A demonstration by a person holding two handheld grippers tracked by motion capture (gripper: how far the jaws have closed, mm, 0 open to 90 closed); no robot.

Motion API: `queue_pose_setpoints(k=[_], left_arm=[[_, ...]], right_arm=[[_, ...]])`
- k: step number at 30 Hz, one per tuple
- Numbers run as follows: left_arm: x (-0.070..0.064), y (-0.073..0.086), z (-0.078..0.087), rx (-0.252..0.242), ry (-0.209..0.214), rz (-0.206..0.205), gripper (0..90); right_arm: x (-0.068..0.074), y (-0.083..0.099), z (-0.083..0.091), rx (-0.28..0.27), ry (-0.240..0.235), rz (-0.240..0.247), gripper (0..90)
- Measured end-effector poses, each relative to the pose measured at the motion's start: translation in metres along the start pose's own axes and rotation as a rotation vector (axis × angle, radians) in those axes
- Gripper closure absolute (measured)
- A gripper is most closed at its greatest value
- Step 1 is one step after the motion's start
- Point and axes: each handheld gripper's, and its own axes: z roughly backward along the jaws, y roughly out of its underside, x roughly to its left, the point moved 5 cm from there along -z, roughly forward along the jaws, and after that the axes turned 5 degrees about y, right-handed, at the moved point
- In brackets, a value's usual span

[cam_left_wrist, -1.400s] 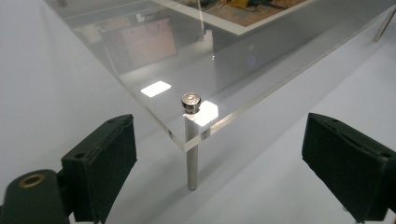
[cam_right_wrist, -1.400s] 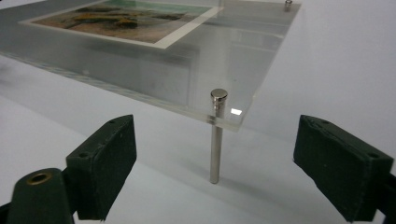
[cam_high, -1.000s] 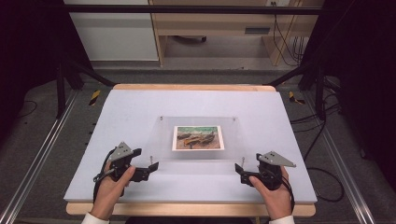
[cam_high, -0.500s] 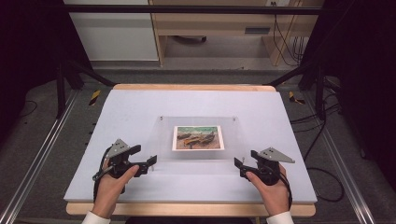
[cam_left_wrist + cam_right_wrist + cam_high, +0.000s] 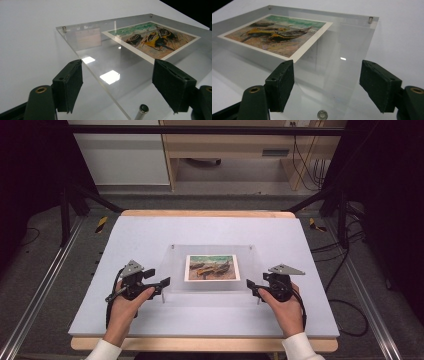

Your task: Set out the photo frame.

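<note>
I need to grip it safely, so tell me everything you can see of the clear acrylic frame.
The acrylic frame is a clear rectangular panel lying flat at the middle of the white table, raised on small metal corner posts. A print of beached boats sits in it. Both open grippers, left and right, stand at its near corners; contact is unclear.

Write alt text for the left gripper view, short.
A clear acrylic frame holding a print of beached boats lies flat on a white table, seen low from its near corner. The left gripper is open, its two black fingers either side of the frame's edge, with a metal standoff post at the bottom.
</note>
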Motion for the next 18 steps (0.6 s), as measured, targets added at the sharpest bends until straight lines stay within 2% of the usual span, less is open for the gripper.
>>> queue_pose_setpoints(k=[11,15,18], left_arm=[[-0.0058,0.0077,-0.0060,0.030,0.023,0.015,24.7],[-0.0060,0.0090,-0.0085,0.029,0.045,0.042,24.2],[-0.0048,0.0106,-0.0101,0.032,0.071,0.085,22.8]], right_arm=[[0.0006,0.0035,-0.0024,0.004,-0.028,-0.043,23.9],[-0.0005,0.0044,-0.0031,0.004,-0.038,-0.062,23.7],[-0.0005,0.0048,-0.0032,0.008,-0.041,-0.075,23.6]])
